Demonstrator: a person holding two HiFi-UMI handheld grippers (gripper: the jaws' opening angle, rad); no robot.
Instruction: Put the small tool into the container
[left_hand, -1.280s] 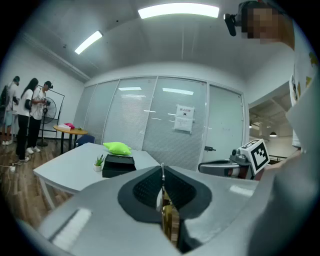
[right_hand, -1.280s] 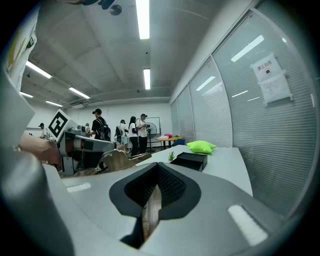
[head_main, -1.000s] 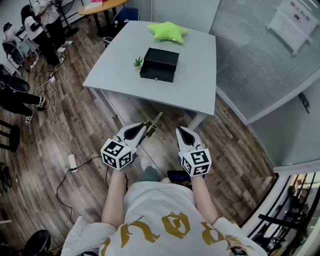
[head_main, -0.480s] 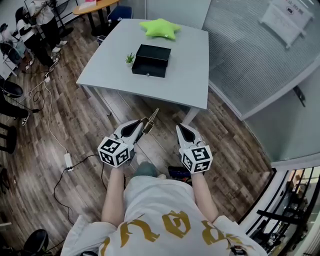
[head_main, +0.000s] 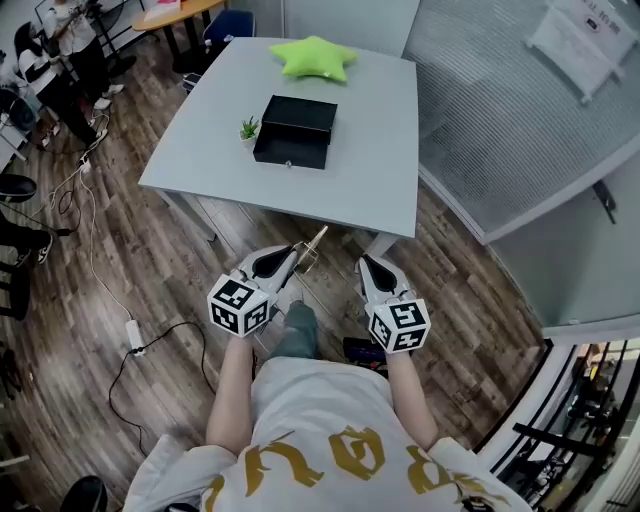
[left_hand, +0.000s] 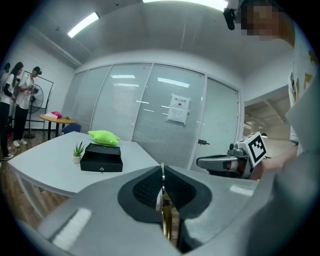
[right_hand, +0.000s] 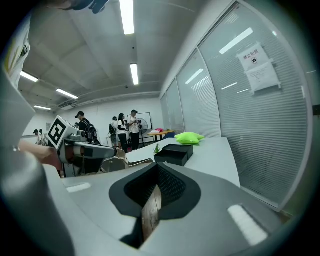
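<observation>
A black open box (head_main: 293, 131), the container, stands on the grey table (head_main: 370, 150); it also shows in the left gripper view (left_hand: 101, 157) and the right gripper view (right_hand: 175, 153). My left gripper (head_main: 293, 256) is held over the wooden floor, short of the table's near edge, and is shut on a small thin metal tool (head_main: 311, 246). The tool sticks out ahead of the jaws (left_hand: 161, 200) and is seen from the side as well (right_hand: 131, 162). My right gripper (head_main: 366, 264) hangs beside it, shut with nothing in it.
A green star-shaped cushion (head_main: 313, 57) lies behind the box and a tiny potted plant (head_main: 247, 129) stands at its left. Glass partition walls (head_main: 520, 110) run along the right. Cables (head_main: 150, 340) trail over the floor at the left, and people (head_main: 60, 50) stand at the far left.
The table and box have shifted lower and larger in the head view as I step closer. Both grippers keep their pose, the left still holding the tool.
</observation>
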